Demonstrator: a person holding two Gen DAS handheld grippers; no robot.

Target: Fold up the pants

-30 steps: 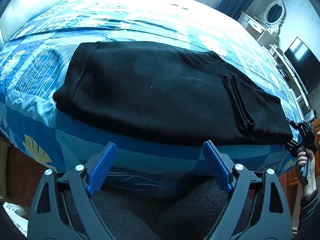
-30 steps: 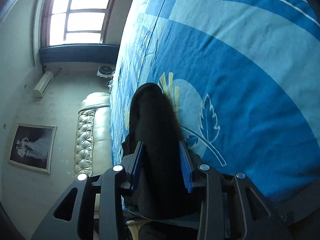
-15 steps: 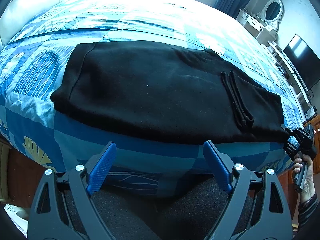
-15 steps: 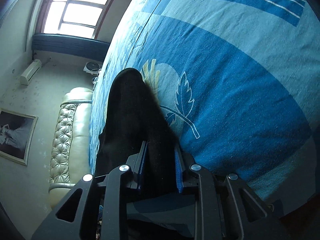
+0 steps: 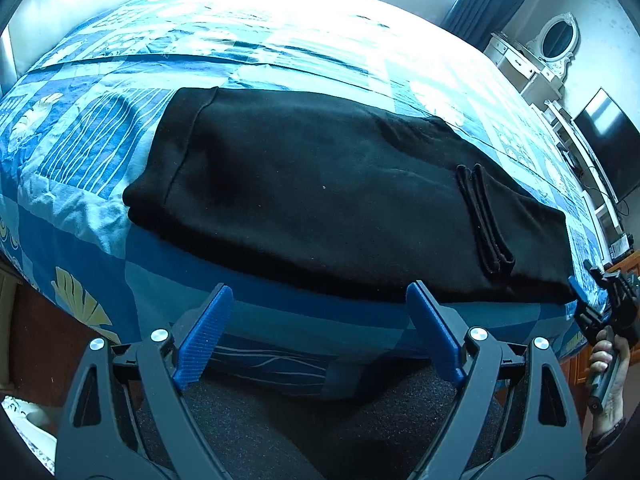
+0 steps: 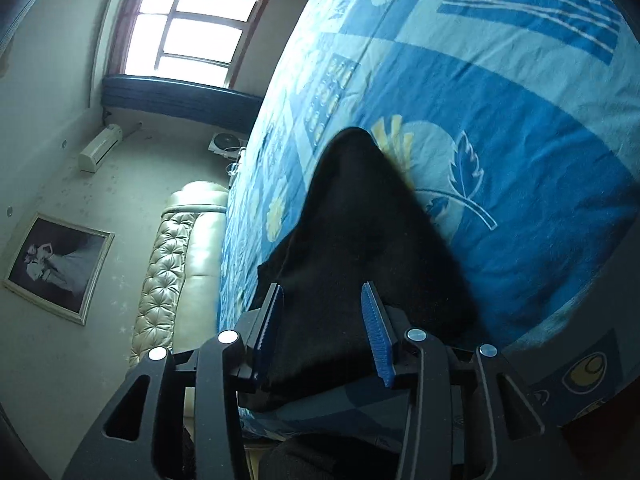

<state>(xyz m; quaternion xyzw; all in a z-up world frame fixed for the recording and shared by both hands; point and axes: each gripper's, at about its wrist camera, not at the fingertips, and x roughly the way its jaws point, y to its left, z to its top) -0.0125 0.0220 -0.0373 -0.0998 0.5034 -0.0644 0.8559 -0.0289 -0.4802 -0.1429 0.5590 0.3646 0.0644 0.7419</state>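
Observation:
The black pants [image 5: 320, 192] lie folded lengthwise across the blue patterned bed [image 5: 280, 48], waistband at the left, leg cuffs folded over at the right. My left gripper [image 5: 320, 332] is open and empty, just off the bed's near edge below the pants. My right gripper [image 5: 592, 300] shows at the pants' far right corner. In the right wrist view my right gripper [image 6: 324, 332] has its jaws parted around the pants' fold [image 6: 360, 220], with the black cloth lying between the blue pads [image 6: 374, 336].
A padded cream headboard [image 6: 180, 264] stands at the bed's far end. A white dresser with oval mirror [image 5: 540, 52] and a dark TV [image 5: 608, 140] line the right wall. A window [image 6: 192, 28] and framed picture [image 6: 56, 264] are beyond.
My right gripper's jaws have spread apart from the pants' fold they were clamping. The left gripper has drifted slightly; the pants lie as before.

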